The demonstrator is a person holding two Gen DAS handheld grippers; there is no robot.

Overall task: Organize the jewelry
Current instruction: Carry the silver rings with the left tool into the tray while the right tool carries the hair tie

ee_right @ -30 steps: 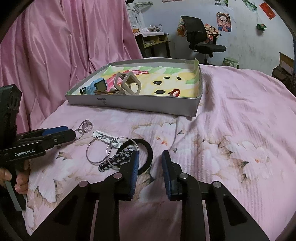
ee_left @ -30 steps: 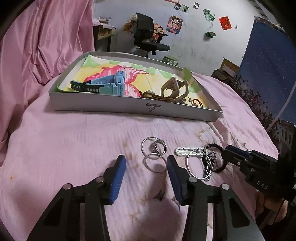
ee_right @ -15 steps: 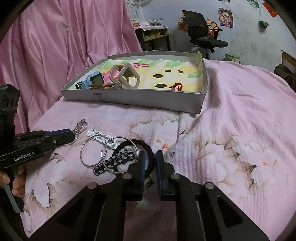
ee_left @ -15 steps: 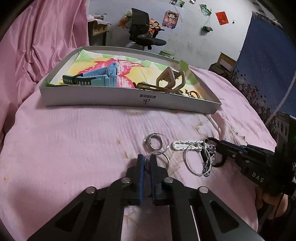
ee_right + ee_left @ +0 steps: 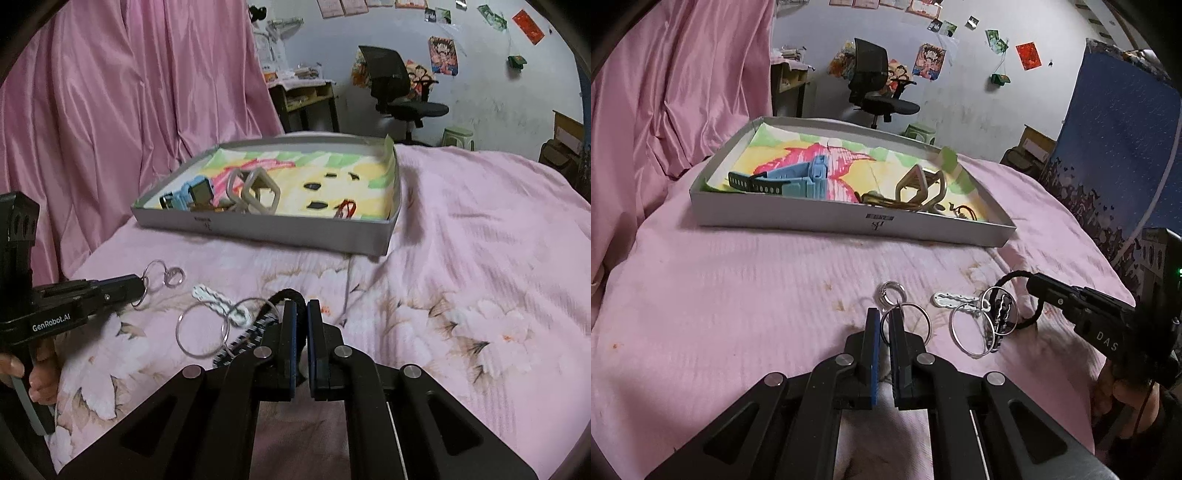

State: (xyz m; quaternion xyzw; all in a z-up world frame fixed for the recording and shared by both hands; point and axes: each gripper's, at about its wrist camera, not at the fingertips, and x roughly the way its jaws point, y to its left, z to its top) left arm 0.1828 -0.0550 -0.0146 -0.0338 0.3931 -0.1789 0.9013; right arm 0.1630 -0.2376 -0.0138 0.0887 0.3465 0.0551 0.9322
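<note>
My left gripper [image 5: 882, 317] is shut on a set of linked silver rings [image 5: 905, 321], lifted slightly off the pink bedspread; it also shows in the right wrist view [image 5: 138, 286]. My right gripper [image 5: 300, 308] is shut on a black hair tie [image 5: 286, 295], which also shows in the left wrist view [image 5: 1015, 277]. Beside them lie large silver hoops [image 5: 971, 328], a white clip [image 5: 947, 300] and a black-and-white beaded strap [image 5: 243, 338]. A grey tray [image 5: 849, 221] behind holds a blue watch [image 5: 798, 179] and beige hexagonal bangles [image 5: 919, 186].
The tray has a colourful paper lining and a small red piece [image 5: 345, 208] near its right end. A pink curtain [image 5: 110, 110] hangs at the left. A black office chair [image 5: 399, 85] and a desk stand behind the bed.
Both grippers went from open to shut, the left on the silver rings and the right on the black hair tie. Both have since lifted slightly with their pieces.
</note>
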